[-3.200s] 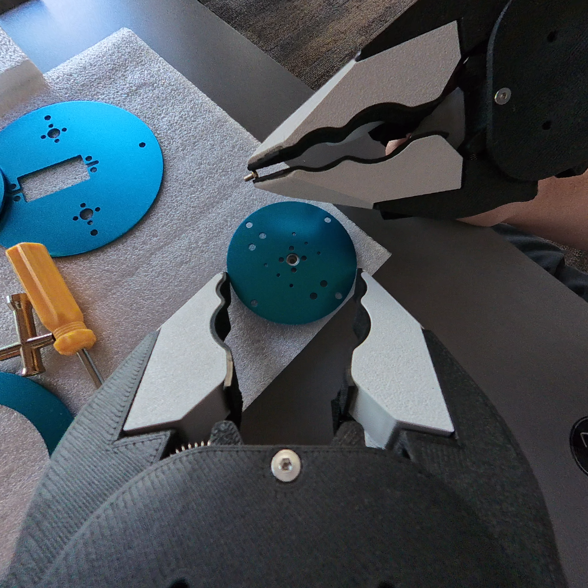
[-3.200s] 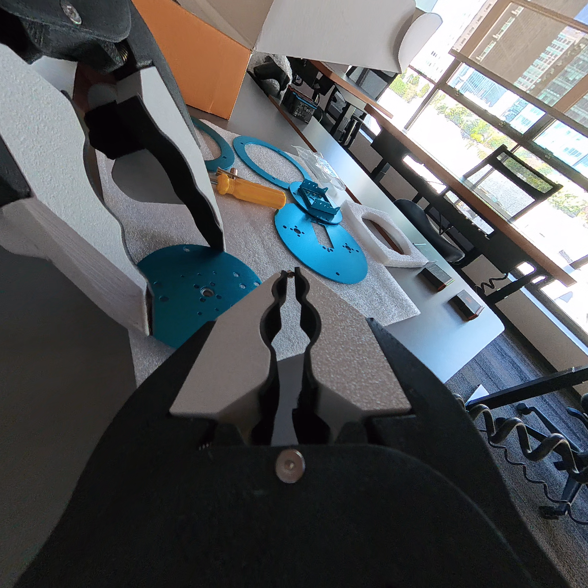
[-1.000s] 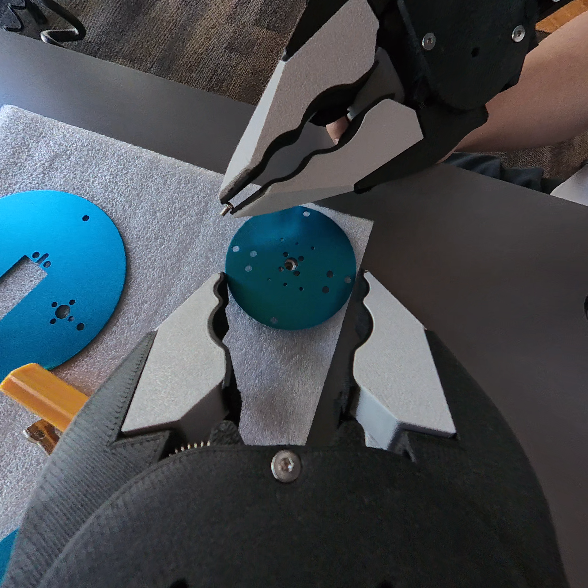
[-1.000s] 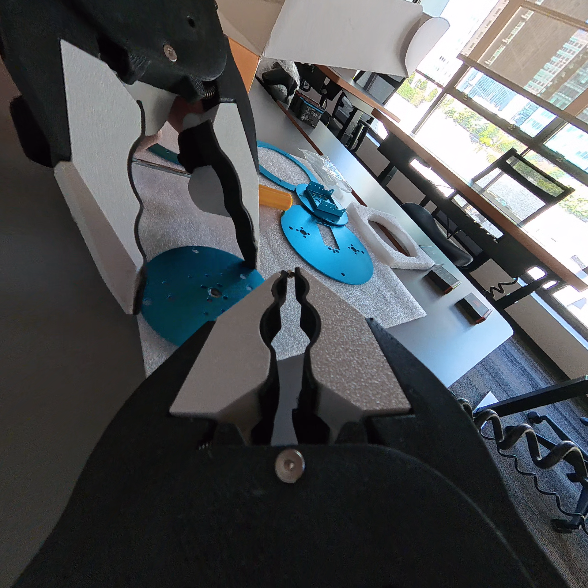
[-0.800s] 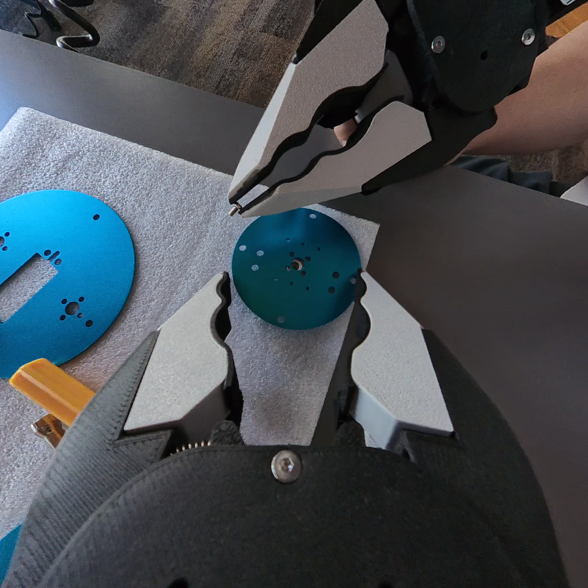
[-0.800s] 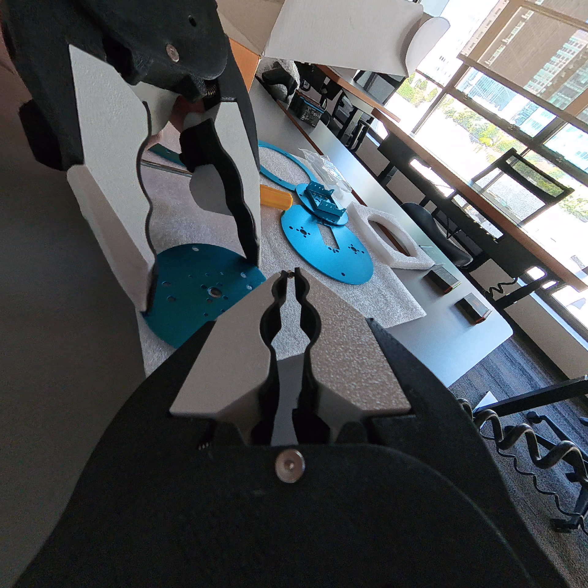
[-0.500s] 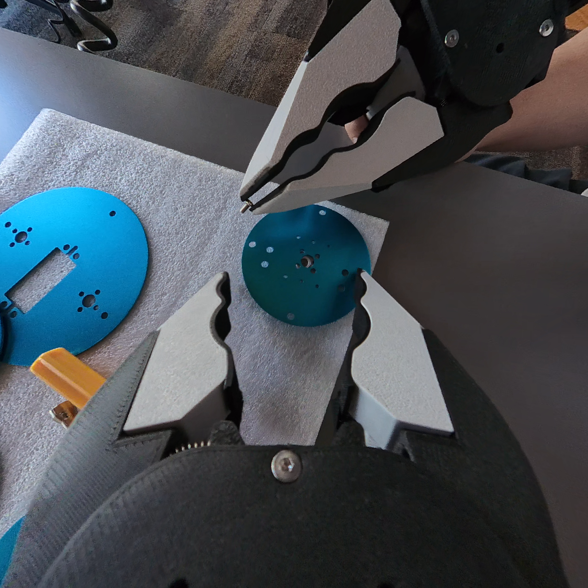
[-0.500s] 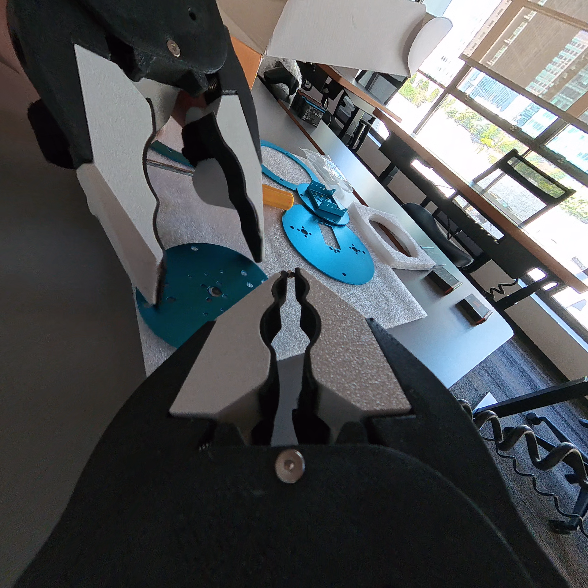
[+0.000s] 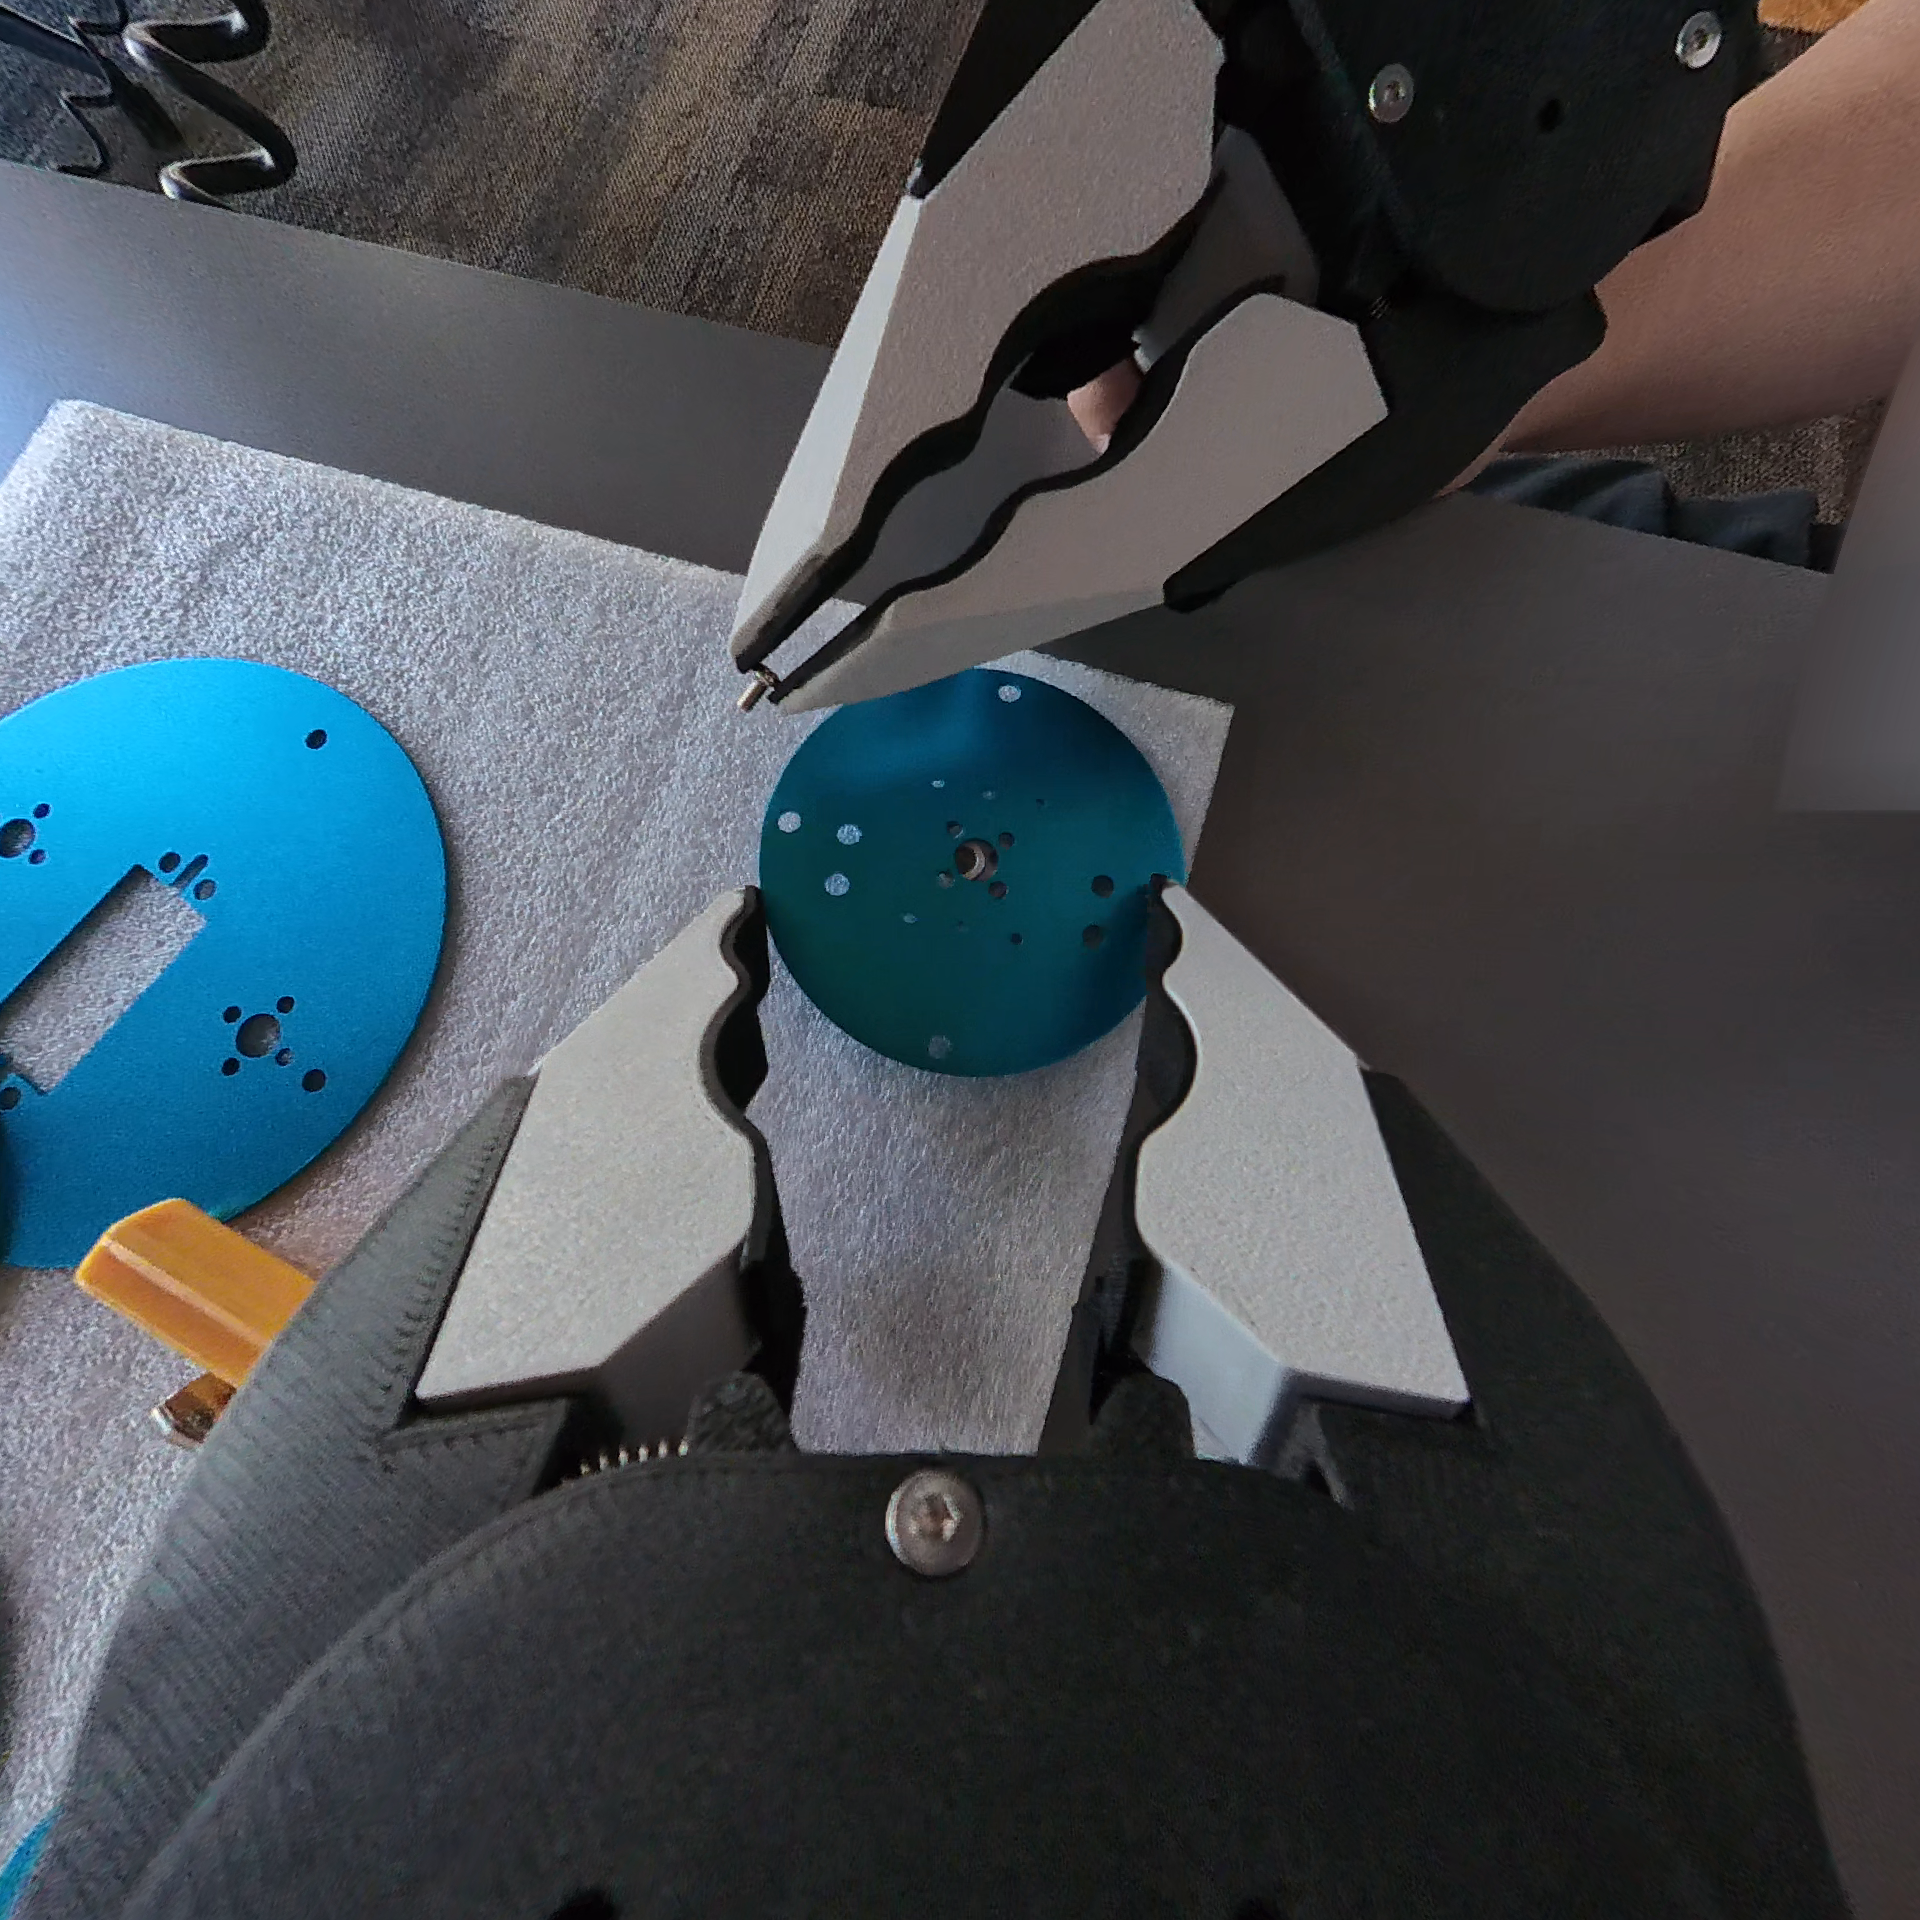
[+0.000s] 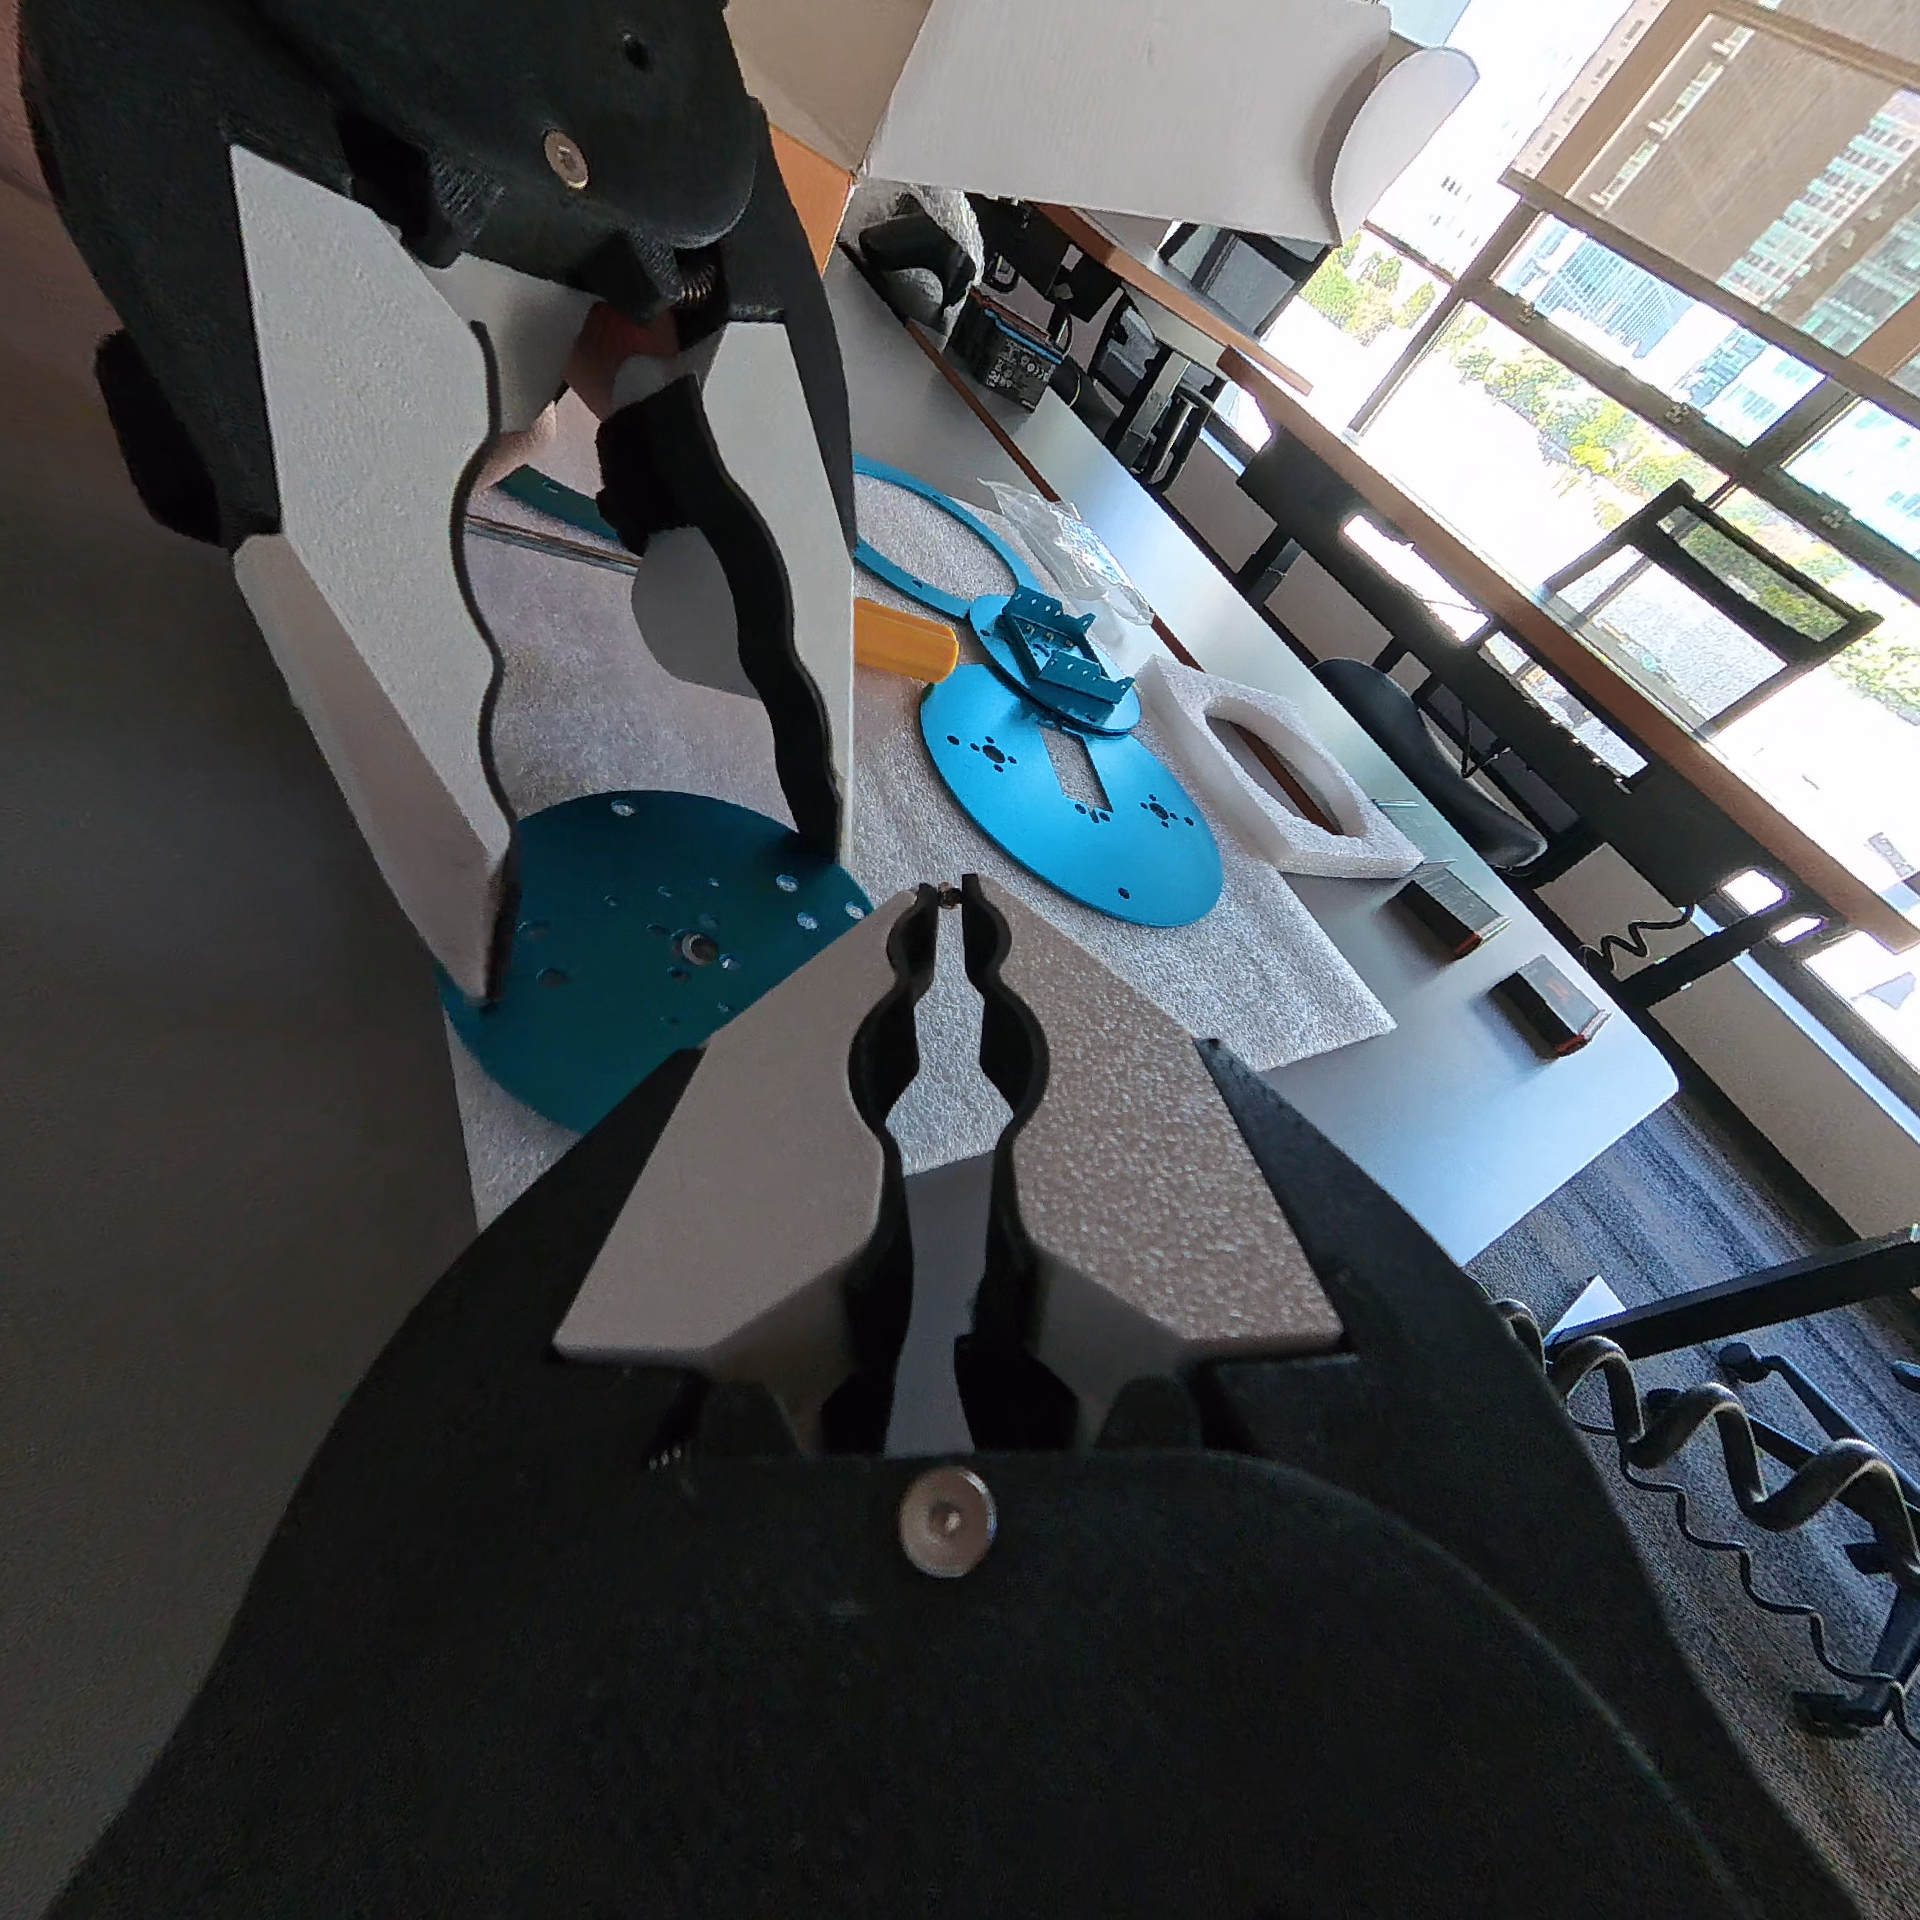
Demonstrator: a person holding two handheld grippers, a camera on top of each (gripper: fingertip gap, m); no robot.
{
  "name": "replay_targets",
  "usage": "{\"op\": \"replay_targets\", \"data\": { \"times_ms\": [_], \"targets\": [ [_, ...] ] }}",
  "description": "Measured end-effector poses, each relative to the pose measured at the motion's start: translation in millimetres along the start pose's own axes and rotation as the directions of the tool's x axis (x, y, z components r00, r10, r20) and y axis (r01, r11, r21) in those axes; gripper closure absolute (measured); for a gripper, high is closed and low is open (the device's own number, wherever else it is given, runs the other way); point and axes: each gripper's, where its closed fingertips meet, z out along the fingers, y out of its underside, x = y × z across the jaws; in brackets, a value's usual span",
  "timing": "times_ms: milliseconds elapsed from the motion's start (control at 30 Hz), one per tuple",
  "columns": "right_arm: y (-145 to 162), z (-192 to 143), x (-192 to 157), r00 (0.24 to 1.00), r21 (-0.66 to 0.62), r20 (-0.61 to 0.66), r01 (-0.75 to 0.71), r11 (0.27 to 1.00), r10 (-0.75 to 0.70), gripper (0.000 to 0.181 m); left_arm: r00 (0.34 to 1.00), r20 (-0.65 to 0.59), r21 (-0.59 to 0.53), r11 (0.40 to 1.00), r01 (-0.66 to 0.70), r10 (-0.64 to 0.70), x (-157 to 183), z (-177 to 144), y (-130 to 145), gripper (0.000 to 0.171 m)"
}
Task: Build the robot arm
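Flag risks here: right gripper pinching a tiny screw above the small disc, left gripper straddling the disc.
1. The screw is held only at the very tips of the right gripper; a slight slip could drop it onto the foam sheet.
2. The left gripper is open, its fingertips at the rim of the dark teal disc without clamping it, so the disc may shift if pushed.
3. The disc sits at the foam's corner by the bare table; it could slide off.

A large bright-blue round metal plate with a rectangular cutout [image 9: 197, 935] lies on white foam sheeting [image 9: 540, 665], beside a yellow plastic screwdriver handle [image 9: 192, 1299]. Farther off: a white foam frame [image 10: 1262, 769] and two small dark boxes [image 10: 1449, 909].
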Motion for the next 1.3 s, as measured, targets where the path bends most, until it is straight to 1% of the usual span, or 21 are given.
{"op": "replay_targets", "data": {
  "times_ms": [200, 300, 433, 700, 967, 1100, 1167, 1233, 1300],
  "targets": [
    [-0.2, 0.3, 0.5, 1.000, 0.003, -0.001, -0.001, 1.000, 0.001, 0.178, 1.000, 0.014, 0.004, 1.000, 0.022, -0.022, -2.1, -3.6, 3.6, 0.100],
    [-0.5, 0.3, 0.9, 1.000, 0.005, -0.002, -0.003, 1.000, 0.003, 0.178, 0.999, 0.040, -0.006, 1.000, 0.012, -0.011, -1.3, -6.8, 6.2, 0.100],
    [-0.5, 0.3, 1.1, 1.000, 0.005, -0.002, -0.003, 1.000, 0.003, 0.178, 0.996, 0.092, -0.028, 1.000, 0.000, 0.002, 0.8, -14.8, 12.6, 0.100],
    [-0.8, 0.7, 1.2, 1.000, 0.005, -0.004, 0.001, 1.000, -0.001, 0.178, 0.976, 0.216, -0.057, 0.998, 0.010, 0.003, 1.4, -40.2, 36.0, 0.100],
    [-0.3, 0.9, 0.7, 1.000, 0.000, -0.002, 0.006, 1.000, -0.006, 0.178, 0.979, 0.200, -0.047, 0.997, 0.055, -0.044, -0.4, -39.7, 37.5, 0.100],
    [-0.5, 0.8, 1.2, 1.000, 0.000, -0.005, 0.005, 1.000, -0.005, 0.178, 0.980, 0.162, -0.029, 0.993, 0.118, -0.111, -0.1, -36.9, 37.2, 0.100],
    [-1.0, 0.6, 1.9, 1.000, 0.005, -0.008, 0.003, 1.000, -0.003, 0.178, 0.978, 0.154, -0.007, 0.989, 0.147, -0.145, -0.5, -37.4, 36.0, 0.100],
    [-0.2, 1.2, 1.6, 1.000, -0.003, -0.003, 0.000, 1.000, 0.000, 0.178, 0.972, 0.159, 0.030, 0.985, 0.171, -0.174, -2.1, -41.1, 32.0, 0.093],
    [0.4, 1.6, 0.4, 1.000, -0.012, 0.002, 0.014, 1.000, -0.014, 0.178, 0.967, 0.162, 0.068, 0.980, 0.188, -0.197, -0.6, -49.7, 23.6, 0.091]
  ]
}}
